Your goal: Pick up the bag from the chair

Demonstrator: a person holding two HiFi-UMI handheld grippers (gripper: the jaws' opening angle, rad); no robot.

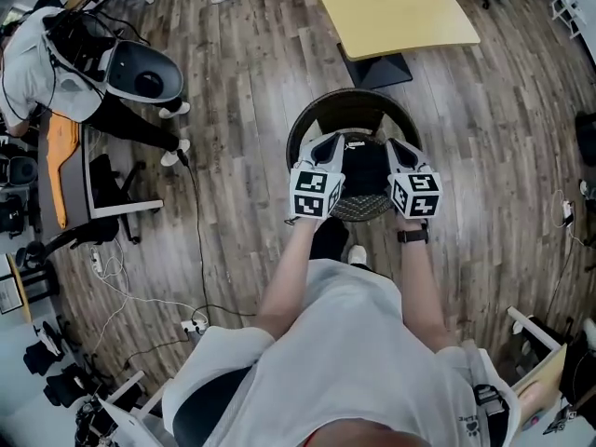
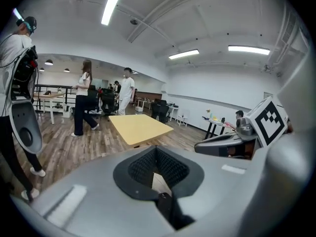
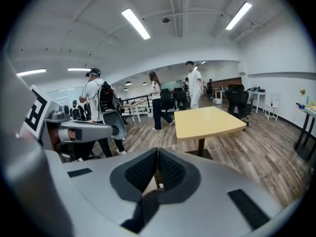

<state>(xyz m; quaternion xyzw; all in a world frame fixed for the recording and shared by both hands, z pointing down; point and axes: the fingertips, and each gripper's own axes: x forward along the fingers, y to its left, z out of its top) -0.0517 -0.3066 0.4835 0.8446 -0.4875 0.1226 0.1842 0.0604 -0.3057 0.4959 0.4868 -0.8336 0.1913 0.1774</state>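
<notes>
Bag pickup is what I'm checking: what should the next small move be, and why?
Probably open both sets of jaws. The left gripper and right gripper hang over the black bag on the round chair, one at each side, yet both are shut on nothing, so neither can take hold.

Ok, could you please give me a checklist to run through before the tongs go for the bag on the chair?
1. Bag lies on the chair, in plain sight in the head view: ok.
2. Left tongs open for a grasp: not ok, jaws shut with nothing between them.
3. Right tongs open: not ok, shut and empty too.
4. Tongs lined up with the bag: ok, one at each side of it in the head view.
5. Strap or handle to grip found: cannot tell, none shows.
6. Yellow table out of the way: ok, it stands apart beyond the chair.
</notes>
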